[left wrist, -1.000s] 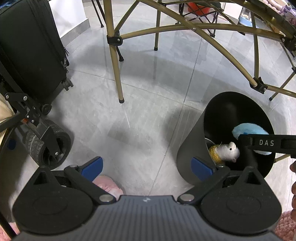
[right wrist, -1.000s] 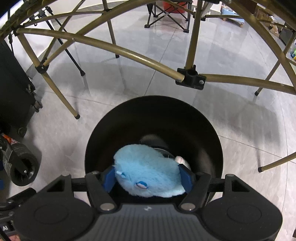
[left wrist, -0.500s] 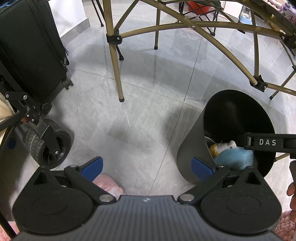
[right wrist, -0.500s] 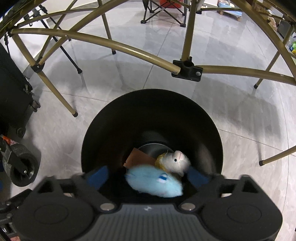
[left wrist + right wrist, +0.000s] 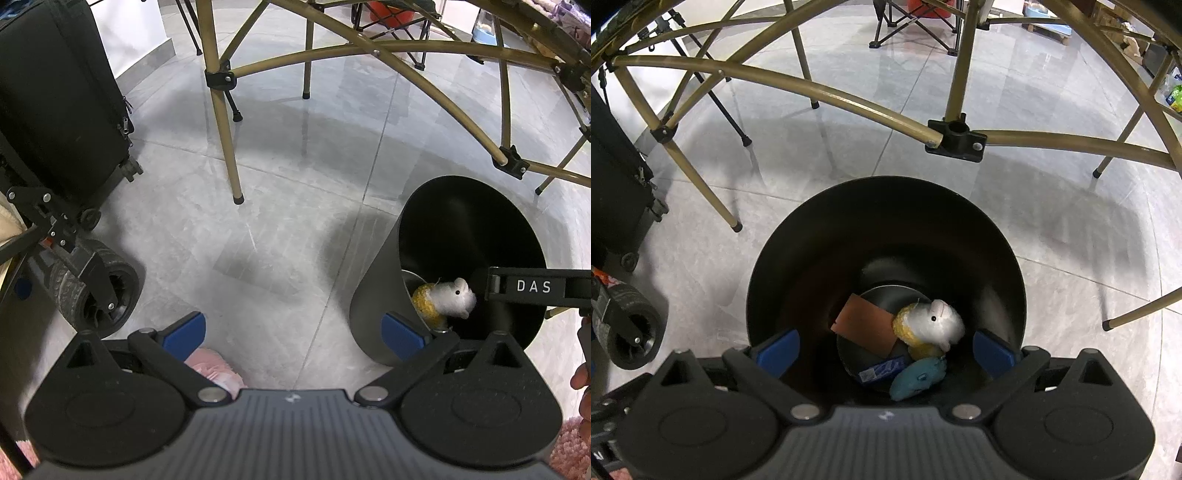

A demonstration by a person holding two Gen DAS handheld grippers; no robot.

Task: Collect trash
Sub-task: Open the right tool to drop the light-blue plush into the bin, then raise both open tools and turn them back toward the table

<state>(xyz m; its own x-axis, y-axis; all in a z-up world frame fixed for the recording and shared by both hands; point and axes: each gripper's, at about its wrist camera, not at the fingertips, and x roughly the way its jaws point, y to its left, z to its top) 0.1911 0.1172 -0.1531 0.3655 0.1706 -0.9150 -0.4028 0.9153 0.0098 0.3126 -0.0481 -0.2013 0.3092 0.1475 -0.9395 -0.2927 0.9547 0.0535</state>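
Item: blue plush toy (image 5: 918, 376). Soft, fuzzy, rounded, pale blue with a small stitched mark on its face. Location: bottom of the bin, at the near side of its floor, lying free, touching the white-and-yellow plush above it.

Container: black bin (image 5: 827, 229), round, tapered, open-topped, standing on the grey tiled floor (image 5: 280, 221) beneath the gold folding-frame legs (image 5: 849, 107). Contents:
- blue plush toy, as above;
- white plush animal with a yellow body (image 5: 932, 326), black bead eye, resting over the blue one;
- brown cardboard piece (image 5: 866, 325), flat, tilted, left of the white plush;
- small blue printed wrapper (image 5: 882, 369), below the cardboard, beside the blue plush.

Right claw (image 5: 884, 349): blue pads spread wide apart above the bin mouth, nothing between them.

Left claw (image 5: 293, 334): pads wide apart, empty, over the floor left of the bin; its right pad overlaps the bin wall in view.

Also on the floor: black suitcase (image 5: 55, 110), wheeled cart (image 5: 96, 291), pink slipper (image 5: 214, 369).
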